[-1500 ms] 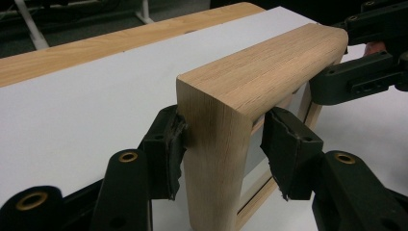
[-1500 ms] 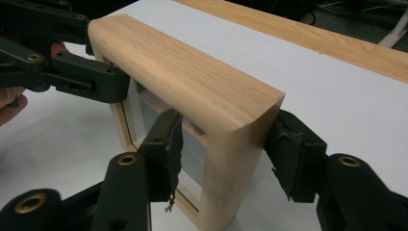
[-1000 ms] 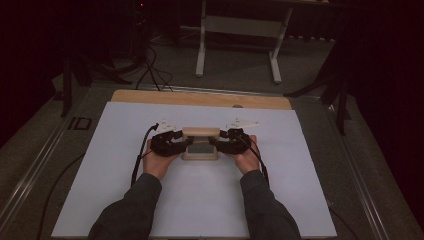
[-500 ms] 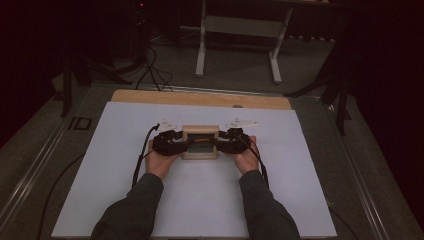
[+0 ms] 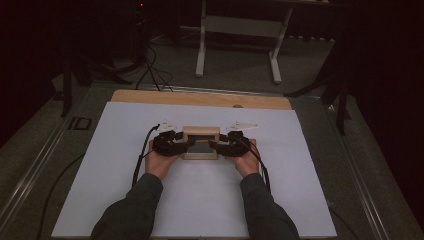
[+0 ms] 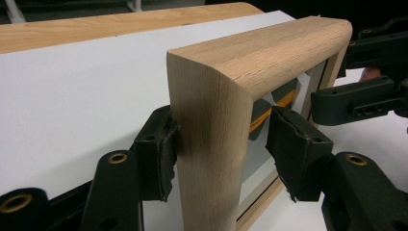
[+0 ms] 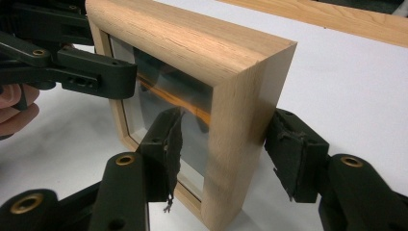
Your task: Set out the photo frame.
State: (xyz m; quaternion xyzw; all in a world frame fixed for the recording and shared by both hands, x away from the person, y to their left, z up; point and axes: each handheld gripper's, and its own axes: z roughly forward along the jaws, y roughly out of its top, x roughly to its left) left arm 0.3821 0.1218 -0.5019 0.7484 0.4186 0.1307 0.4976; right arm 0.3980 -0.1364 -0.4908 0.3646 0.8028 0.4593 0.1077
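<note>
A small light-wood picture frame [image 5: 200,131] with a glass front stands on edge in the middle of the white sheet, held from both ends. My left gripper [image 5: 189,145] straddles the frame's left side rail [image 6: 211,144], one pad against the outer face and the other inside the opening. On the opposite end, my right gripper [image 5: 213,145] clasps the right rail [image 7: 240,144] the same way. Each gripper view also shows the other gripper: the right one [image 6: 356,101] and the left one [image 7: 82,72] beyond the frame. The glass reflects an orange streak.
The white sheet [image 5: 200,200] covers most of a wooden tabletop whose bare strip [image 5: 200,98] runs along the far edge. Black cables [image 5: 142,155] trail from the grippers. Beyond the table stand a white stand's legs [image 5: 201,45] and floor cables.
The frame has tipped up from lying nearly flat to standing on edge between the two grippers. Both hands have stayed in about the same place.
</note>
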